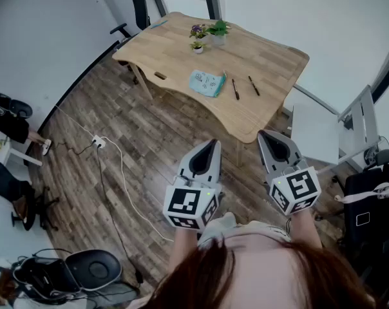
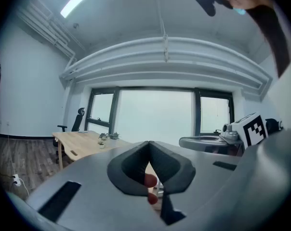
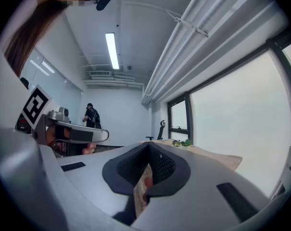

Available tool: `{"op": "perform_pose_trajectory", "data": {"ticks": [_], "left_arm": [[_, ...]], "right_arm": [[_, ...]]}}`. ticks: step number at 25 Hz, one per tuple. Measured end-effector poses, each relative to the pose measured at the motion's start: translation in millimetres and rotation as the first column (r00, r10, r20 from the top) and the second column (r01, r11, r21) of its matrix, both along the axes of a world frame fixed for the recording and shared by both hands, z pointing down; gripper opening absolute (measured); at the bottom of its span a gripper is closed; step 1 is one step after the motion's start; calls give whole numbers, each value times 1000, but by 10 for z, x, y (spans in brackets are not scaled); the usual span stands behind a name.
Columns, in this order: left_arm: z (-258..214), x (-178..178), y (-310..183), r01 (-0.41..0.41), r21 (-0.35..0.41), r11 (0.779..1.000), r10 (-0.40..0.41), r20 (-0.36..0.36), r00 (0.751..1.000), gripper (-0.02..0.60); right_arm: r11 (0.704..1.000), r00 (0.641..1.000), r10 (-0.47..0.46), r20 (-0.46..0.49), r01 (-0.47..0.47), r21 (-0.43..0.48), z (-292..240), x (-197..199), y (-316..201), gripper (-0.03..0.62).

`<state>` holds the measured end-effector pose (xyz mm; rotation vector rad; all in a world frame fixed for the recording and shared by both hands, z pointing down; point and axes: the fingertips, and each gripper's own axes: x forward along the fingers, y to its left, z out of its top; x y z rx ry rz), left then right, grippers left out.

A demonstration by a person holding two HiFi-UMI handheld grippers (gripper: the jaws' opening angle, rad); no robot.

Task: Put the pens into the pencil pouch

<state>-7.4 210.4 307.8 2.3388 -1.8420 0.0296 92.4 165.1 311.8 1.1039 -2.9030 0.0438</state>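
Note:
A light blue pencil pouch (image 1: 207,83) lies on the wooden table (image 1: 181,50) ahead of me in the head view. Two dark pens (image 1: 235,89) (image 1: 253,85) lie just right of it. My left gripper (image 1: 212,145) and right gripper (image 1: 266,136) are held side by side above the floor, well short of the table, both shut and empty. In the left gripper view the left gripper (image 2: 149,144) has its jaws closed tip to tip, with the table (image 2: 85,143) far off at left. In the right gripper view the right gripper (image 3: 149,145) has its jaws shut too.
Small potted plants (image 1: 208,33) stand at the table's back. A white cable and power strip (image 1: 98,141) run over the wooden floor. Office chairs (image 1: 75,272) stand at lower left, a white side table (image 1: 317,134) at right. A person (image 3: 91,115) stands far off in the right gripper view.

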Motion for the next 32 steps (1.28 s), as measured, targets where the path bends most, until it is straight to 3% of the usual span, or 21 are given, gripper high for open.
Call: {"op": "perform_pose_trajectory", "data": {"ticks": [7, 15, 25, 32], "left_arm": [[51, 66, -30, -9, -18, 1000, 9, 10, 1000, 2], [145, -94, -43, -73, -37, 997, 74, 30, 997, 2], [191, -242, -195, -123, -53, 991, 125, 26, 992, 2], [279, -350, -577, -119, -67, 991, 120, 15, 993, 2]], "right_arm": [[1000, 999, 12, 32, -12, 1, -12, 67, -36, 0], [998, 996, 62, 69, -62, -7, 26, -120, -68, 0], [994, 992, 111, 57, -111, -11, 39, -324, -237, 0], [994, 994, 107, 26, -106, -18, 122, -434, -577, 0]]}}
